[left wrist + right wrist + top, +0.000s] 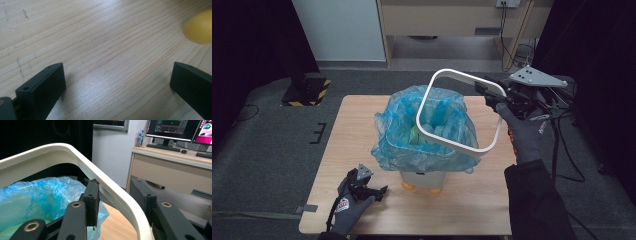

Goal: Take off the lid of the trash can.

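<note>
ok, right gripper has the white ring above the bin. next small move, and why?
Probably lower and level the white ring over the bag's rim. It hangs tilted above the bin, held at one corner by the right gripper, and the blue bag is draped loose over the edge. The left gripper rests open on the table.

a: the ring point(460, 111) is showing white, and the bag point(424, 135) under it is glowing translucent blue with a green patch inside.

b: the bin point(424, 179) is looking white with yellow feet point(199, 27). at ten o'clock, a base point(307, 92) is wearing yellow-and-black stripes. the table point(472, 210) is showing pale wood grain.
</note>
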A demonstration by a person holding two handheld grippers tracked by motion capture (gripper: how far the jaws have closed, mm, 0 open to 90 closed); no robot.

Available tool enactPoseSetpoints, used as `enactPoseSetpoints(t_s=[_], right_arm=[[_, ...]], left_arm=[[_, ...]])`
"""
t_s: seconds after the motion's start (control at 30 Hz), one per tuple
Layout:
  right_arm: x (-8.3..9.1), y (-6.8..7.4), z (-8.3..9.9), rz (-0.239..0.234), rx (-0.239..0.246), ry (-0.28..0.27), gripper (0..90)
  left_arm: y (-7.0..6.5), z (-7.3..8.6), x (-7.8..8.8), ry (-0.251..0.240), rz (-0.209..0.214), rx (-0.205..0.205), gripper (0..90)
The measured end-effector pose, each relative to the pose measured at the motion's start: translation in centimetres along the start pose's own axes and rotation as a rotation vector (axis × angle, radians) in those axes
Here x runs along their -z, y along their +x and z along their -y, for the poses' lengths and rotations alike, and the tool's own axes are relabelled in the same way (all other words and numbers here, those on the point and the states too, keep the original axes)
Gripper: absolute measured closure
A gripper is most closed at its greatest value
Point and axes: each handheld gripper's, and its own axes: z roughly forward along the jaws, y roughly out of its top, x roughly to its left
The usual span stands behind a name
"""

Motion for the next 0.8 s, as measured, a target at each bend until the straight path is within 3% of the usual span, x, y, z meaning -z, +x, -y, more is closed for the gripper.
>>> enactPoseSetpoints(t_s=[0.8], right_arm=[[4.5, -3.3, 1.7, 0.098, -0.021, -0.041, 60.4]], left_arm=[[0.0, 0.0, 0.0, 0.005, 0.000, -0.006, 0.0]])
